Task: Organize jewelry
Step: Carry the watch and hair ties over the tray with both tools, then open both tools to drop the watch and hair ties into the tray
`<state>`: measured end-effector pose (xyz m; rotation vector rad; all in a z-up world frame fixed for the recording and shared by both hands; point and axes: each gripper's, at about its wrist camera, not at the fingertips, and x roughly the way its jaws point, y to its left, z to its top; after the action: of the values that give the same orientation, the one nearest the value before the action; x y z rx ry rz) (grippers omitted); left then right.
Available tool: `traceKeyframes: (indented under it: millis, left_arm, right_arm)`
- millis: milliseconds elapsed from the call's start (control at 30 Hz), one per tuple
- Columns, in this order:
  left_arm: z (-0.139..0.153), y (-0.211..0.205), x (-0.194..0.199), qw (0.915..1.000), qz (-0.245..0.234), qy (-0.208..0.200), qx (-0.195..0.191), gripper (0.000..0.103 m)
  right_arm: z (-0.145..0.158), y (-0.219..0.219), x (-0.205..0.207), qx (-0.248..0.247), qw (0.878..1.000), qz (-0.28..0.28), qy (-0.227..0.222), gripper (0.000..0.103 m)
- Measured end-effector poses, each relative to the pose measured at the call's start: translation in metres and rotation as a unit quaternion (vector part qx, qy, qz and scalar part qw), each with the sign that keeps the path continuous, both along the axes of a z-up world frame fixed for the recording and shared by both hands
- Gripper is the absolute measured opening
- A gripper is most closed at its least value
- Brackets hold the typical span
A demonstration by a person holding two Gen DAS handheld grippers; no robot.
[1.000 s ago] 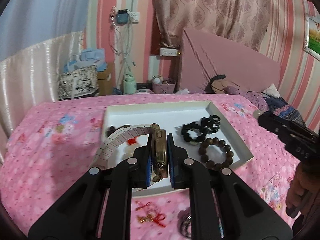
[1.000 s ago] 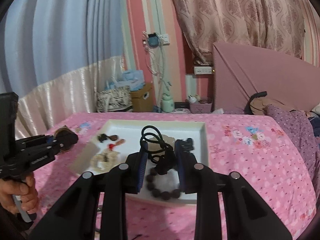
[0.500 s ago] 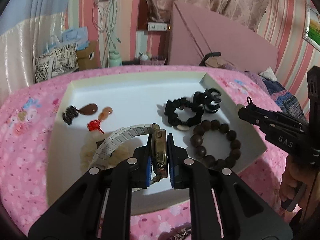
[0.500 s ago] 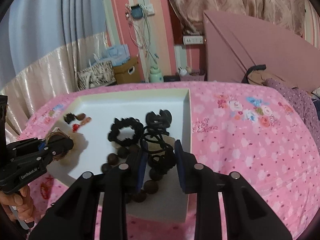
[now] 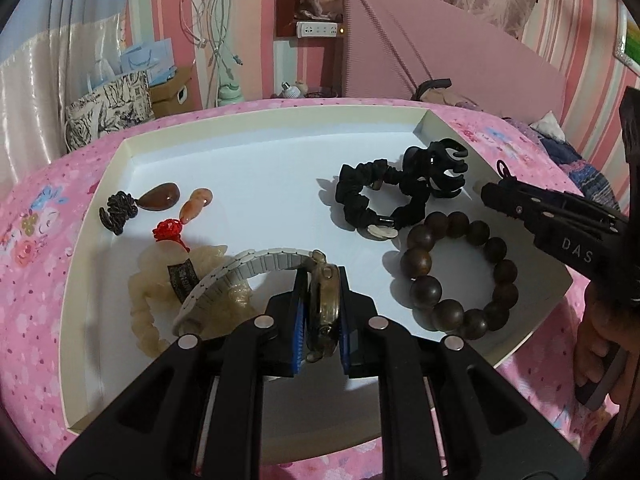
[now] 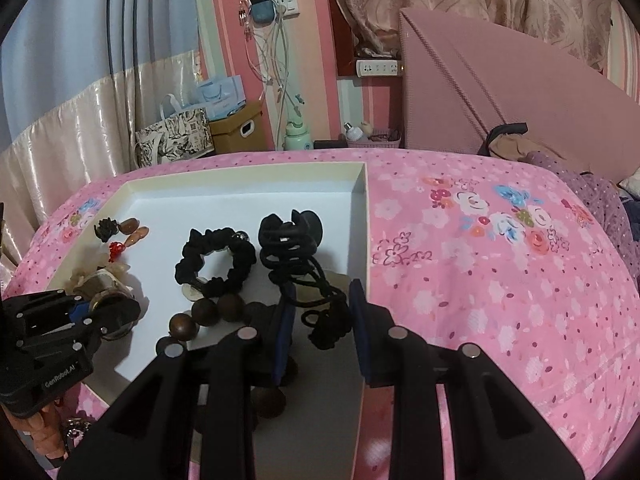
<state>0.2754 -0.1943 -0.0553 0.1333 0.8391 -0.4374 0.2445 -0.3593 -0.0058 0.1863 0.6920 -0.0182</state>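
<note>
At the bottom centre of the left wrist view, the left gripper [image 5: 322, 322] pinches a brass-coloured wristwatch [image 5: 323, 308] by its case, jaws drawn narrow against both sides, the pale link band arching away to the left over a cream scrunchie [image 5: 160, 300] in the lower left of the white tray [image 5: 256, 120]. At the bottom centre of the right wrist view, the right gripper [image 6: 322, 322] is partly closed around a bundle of black hair ties [image 6: 324, 312], whose cords loop up and away to a black claw clip [image 6: 290, 230] near the tray's right wall; whether the pads actually press the bundle is hard to tell. Just left of the clip lies a black scrunchie [image 6: 216, 264], and below it a dark wooden bead bracelet [image 5: 460, 272] curves along the tray's lower right in the left wrist view. In the tray's upper left sit a brown pendant on a dark knot [image 5: 138, 206] and an orange pendant on a red knot [image 5: 180, 224]. The tray rests on a pink floral bedspread [image 6: 500, 280]. Behind it, in the upper part of both views, stand a pink headboard [image 6: 500, 92], a striped wall with chargers [image 6: 264, 8] and a patterned bag [image 6: 172, 136].
</note>
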Motion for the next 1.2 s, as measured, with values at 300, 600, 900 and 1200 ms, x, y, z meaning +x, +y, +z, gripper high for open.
traceKeyframes:
  millis: [300,600,900,1200]
  left_arm:
    - [0.000,0.004,-0.004,1.0000,0.006,-0.004,-0.004,0.012]
    - [0.001,0.018,-0.004,0.9983,0.056,-0.011,-0.009,0.012]
    - [-0.002,0.017,-0.001,0.9979,0.065,-0.004,0.008,0.015]
    - [-0.001,0.020,-0.001,0.9969,0.078,-0.005,0.010,0.015]
  right_arm:
    - [0.001,0.004,0.001,-0.008,1.000,-0.001,-0.003,0.027]
    - [0.000,0.007,-0.001,-0.017,1.000,0.006,0.001,0.028]
    - [-0.001,0.005,-0.001,-0.011,1.000,0.023,0.000,0.028]
    - [-0.004,0.005,0.000,-0.003,1.000,0.030,0.008,0.027]
